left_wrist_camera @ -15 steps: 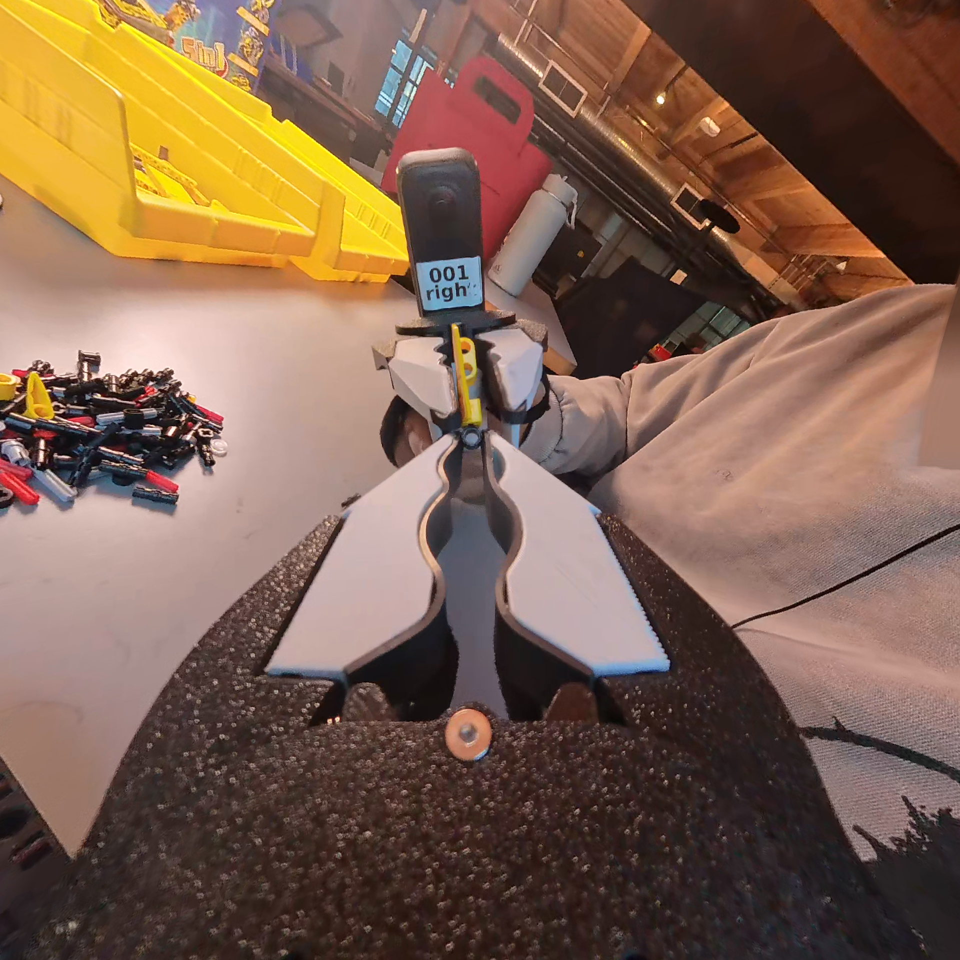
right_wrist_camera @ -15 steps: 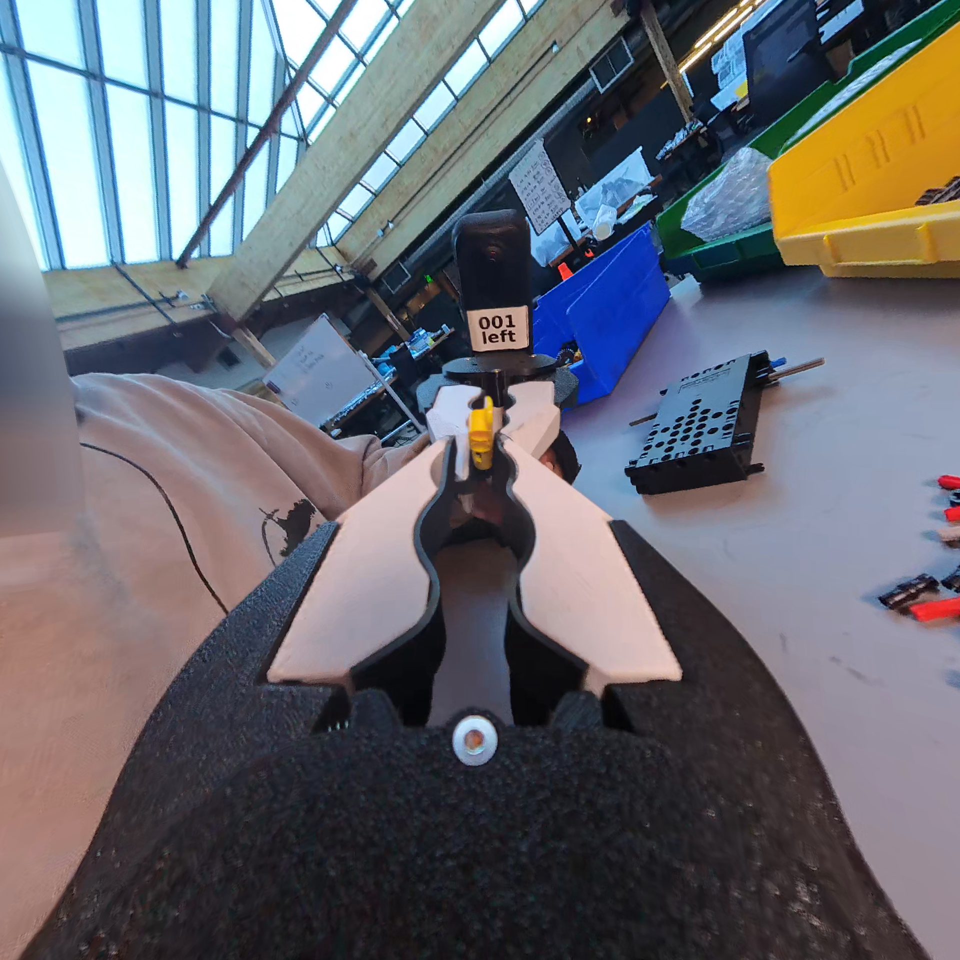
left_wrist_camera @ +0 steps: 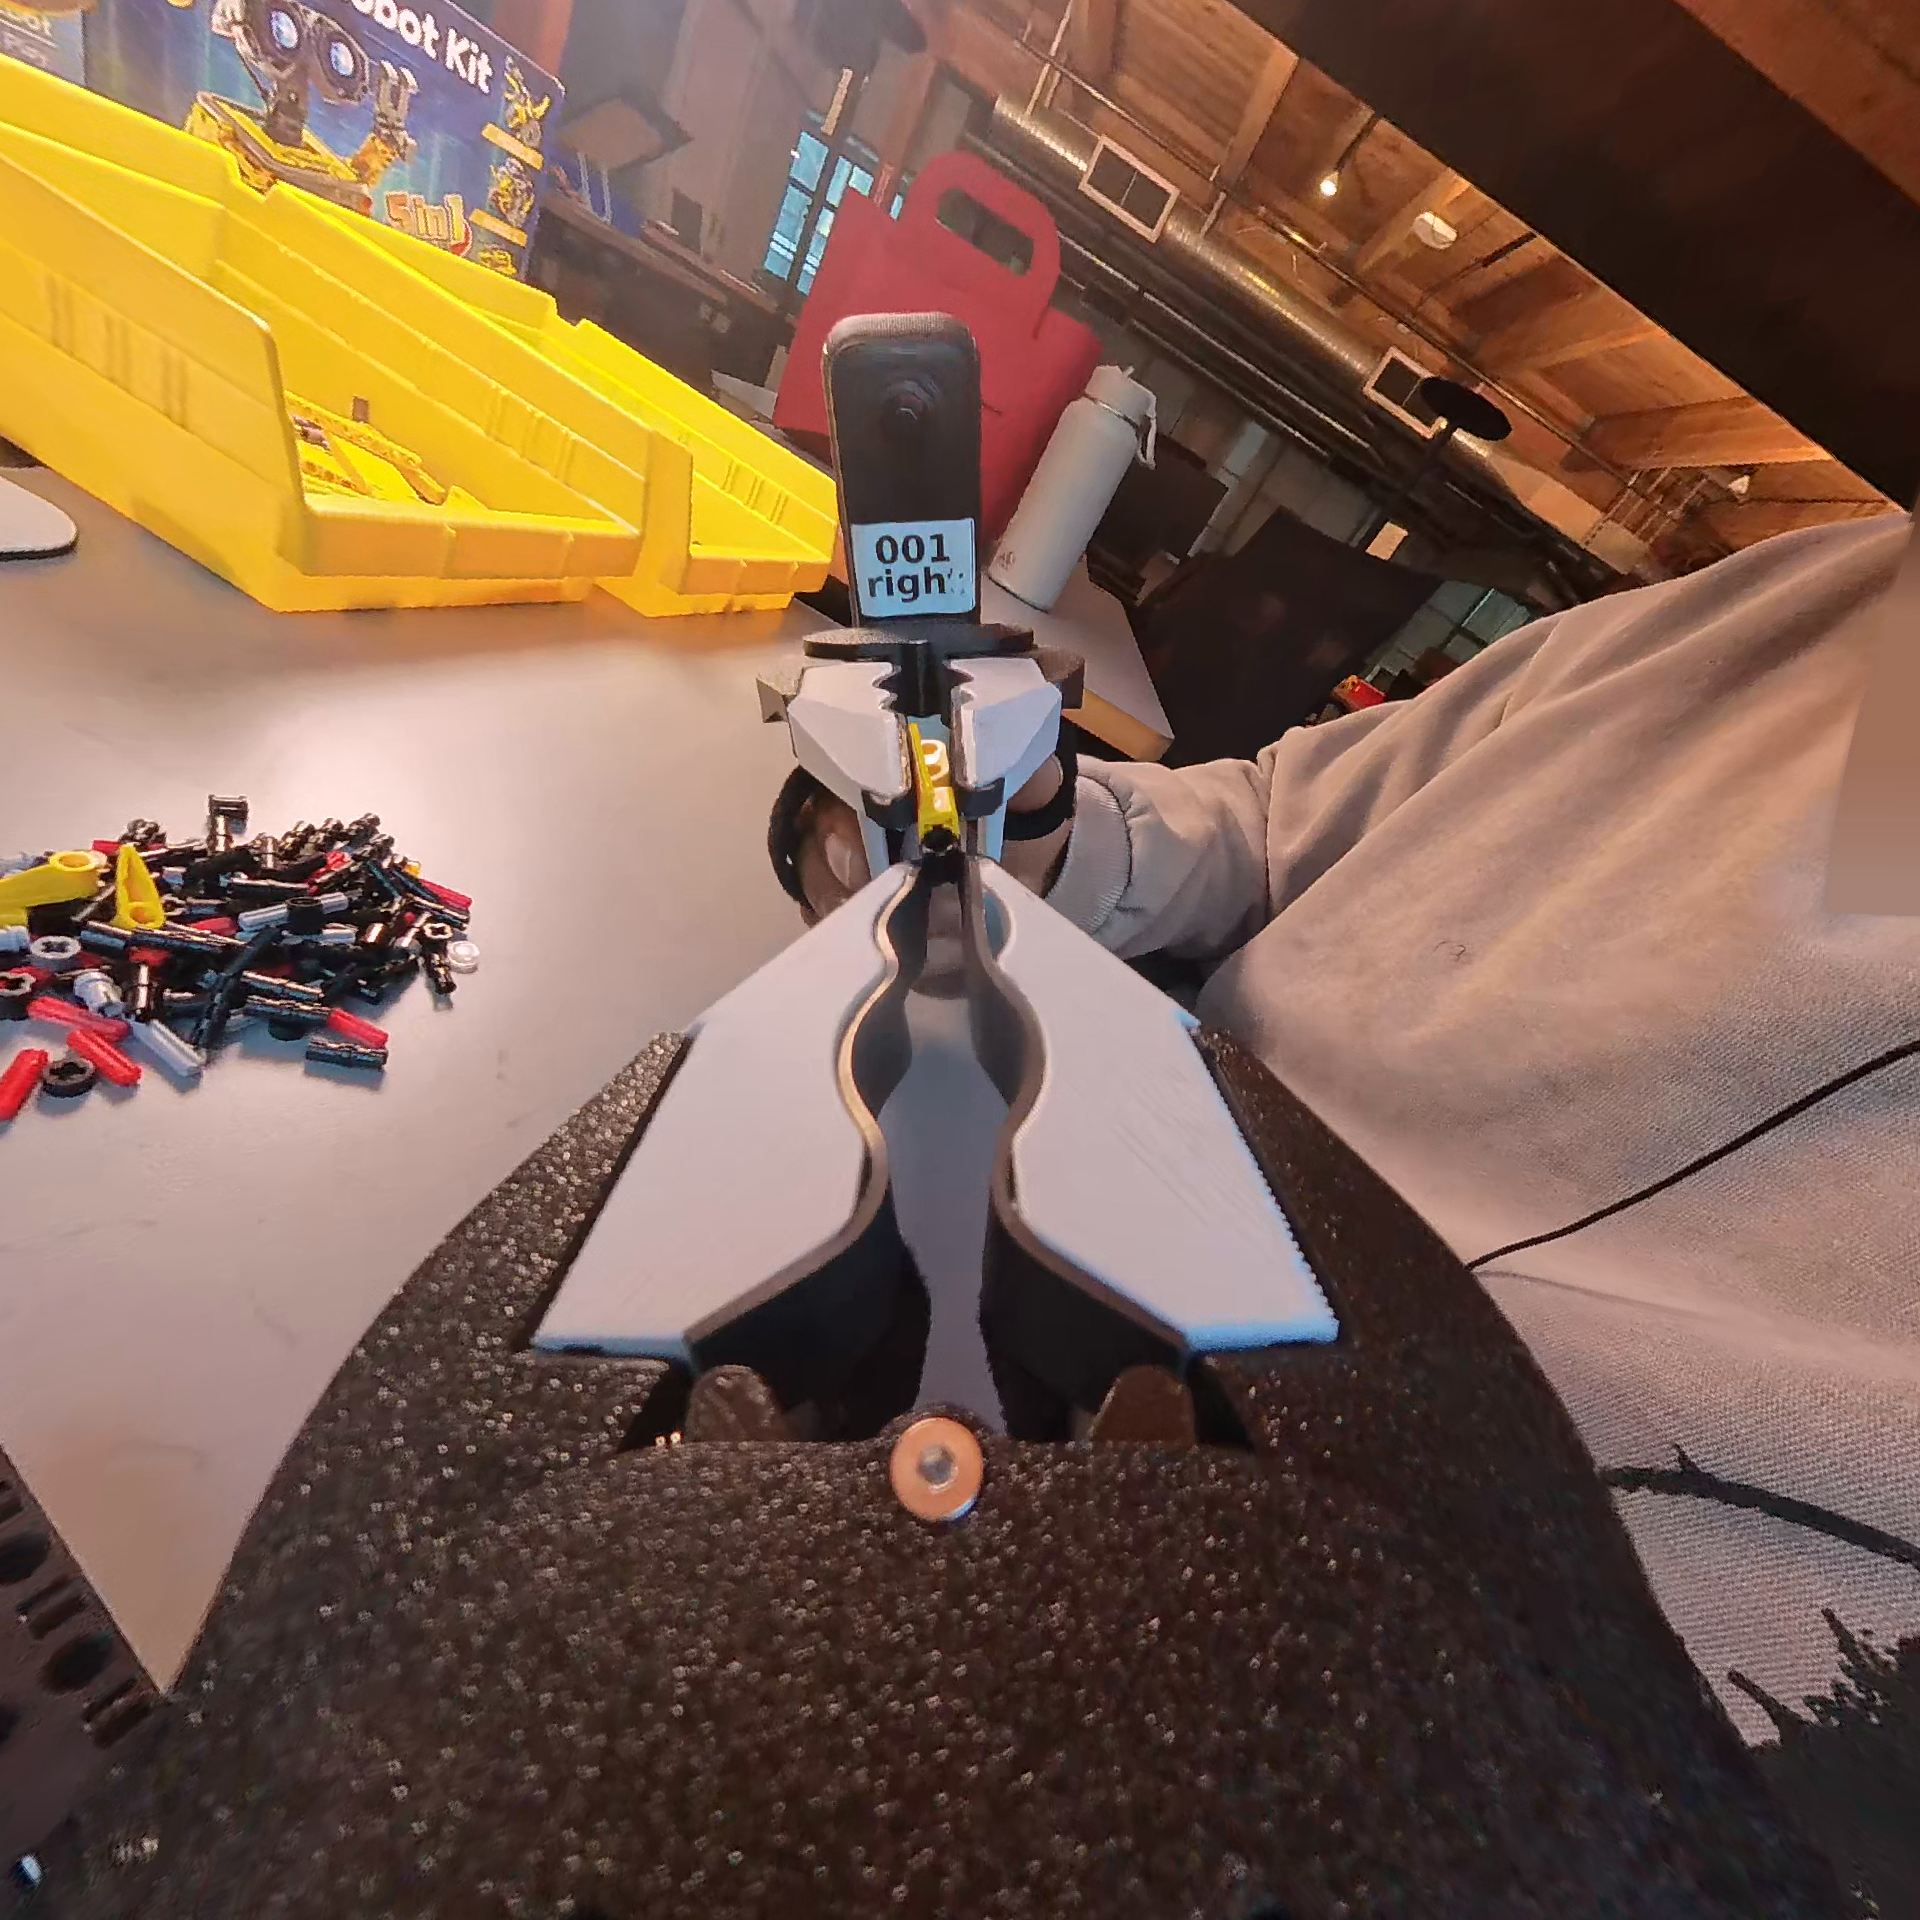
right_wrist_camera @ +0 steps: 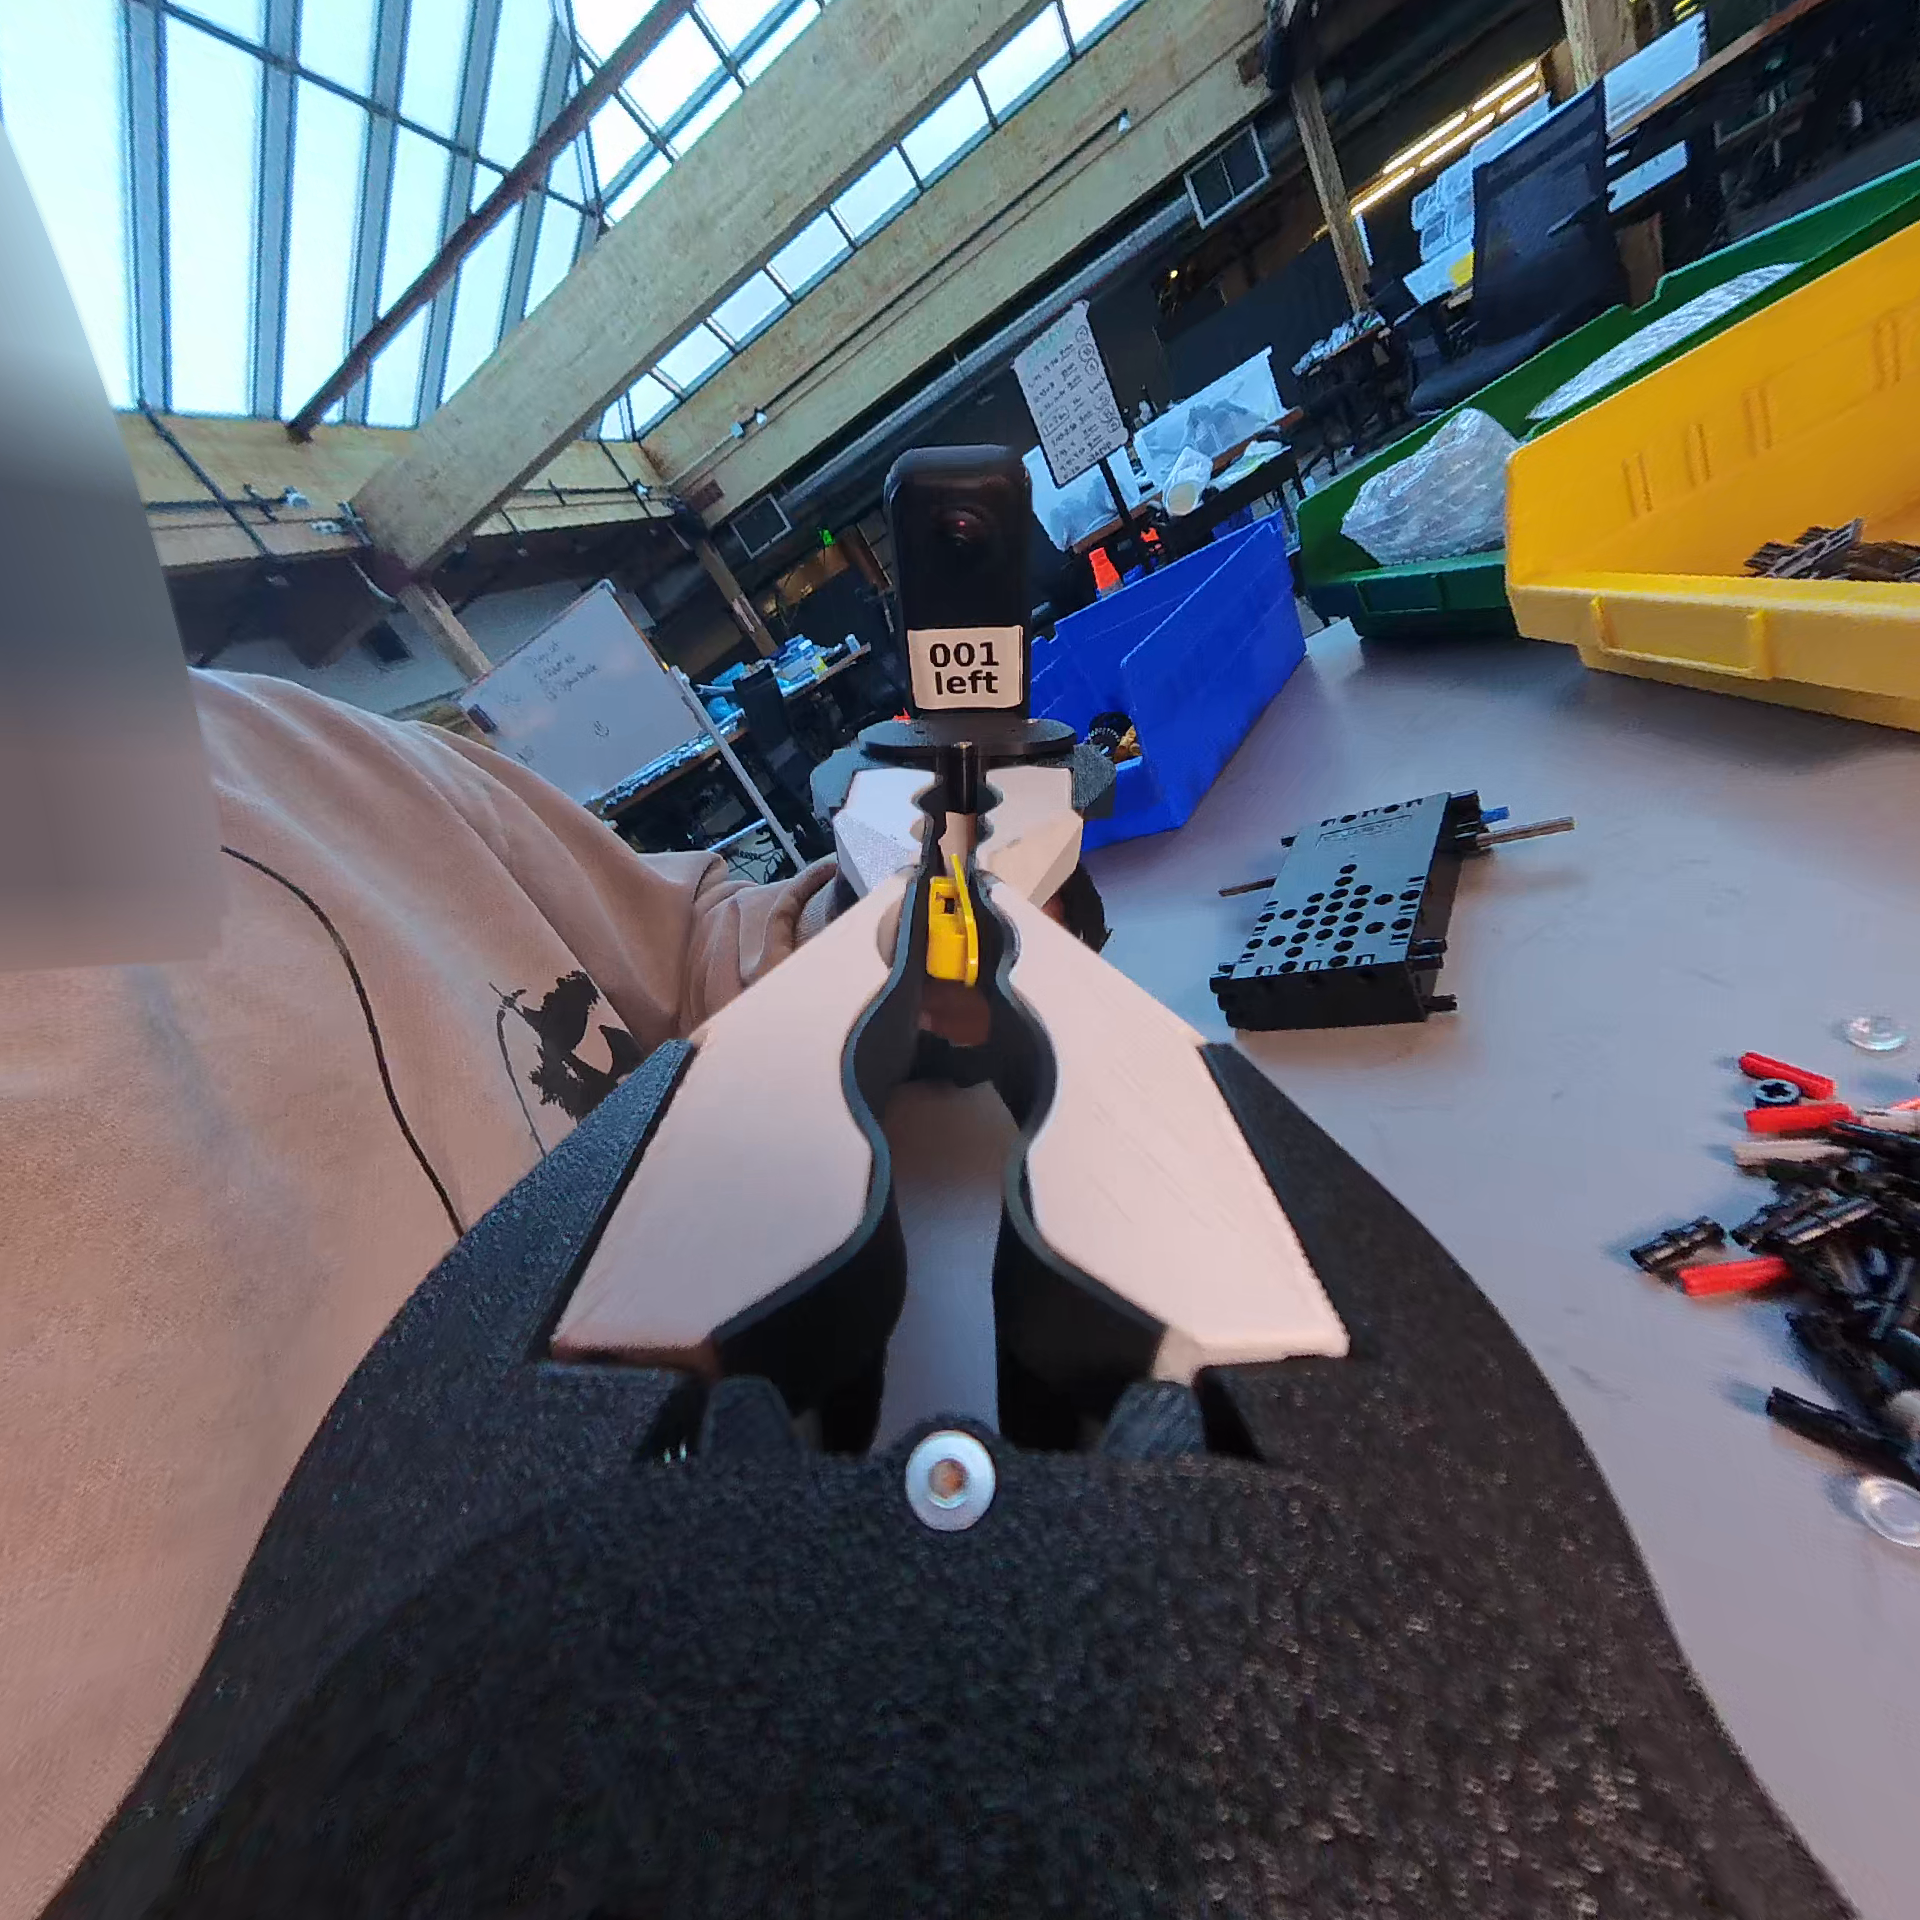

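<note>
Yellow piece (right_wrist_camera: pixel 951 928) between two grippers

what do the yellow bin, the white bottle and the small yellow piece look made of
Yellow bin: moulded plastic, glossy, with ribbed walls. White bottle: probably painted metal, matte and smooth, though plastic is possible. Small yellow piece, pinched between the right tool and left tool: hard shiny plastic with round holes.

A white printed label (left_wrist_camera: pixel 912 569) sits on the black camera above the right gripper (left_wrist_camera: pixel 937 844), and a like label (right_wrist_camera: pixel 964 668) above the left gripper (right_wrist_camera: pixel 951 896). Printed lettering also covers a blue toy box (left_wrist_camera: pixel 312 94) behind the yellow bins. Handwriting marks a whiteboard (right_wrist_camera: pixel 582 691) and a posted sheet (right_wrist_camera: pixel 1070 390), too small to read.
</note>
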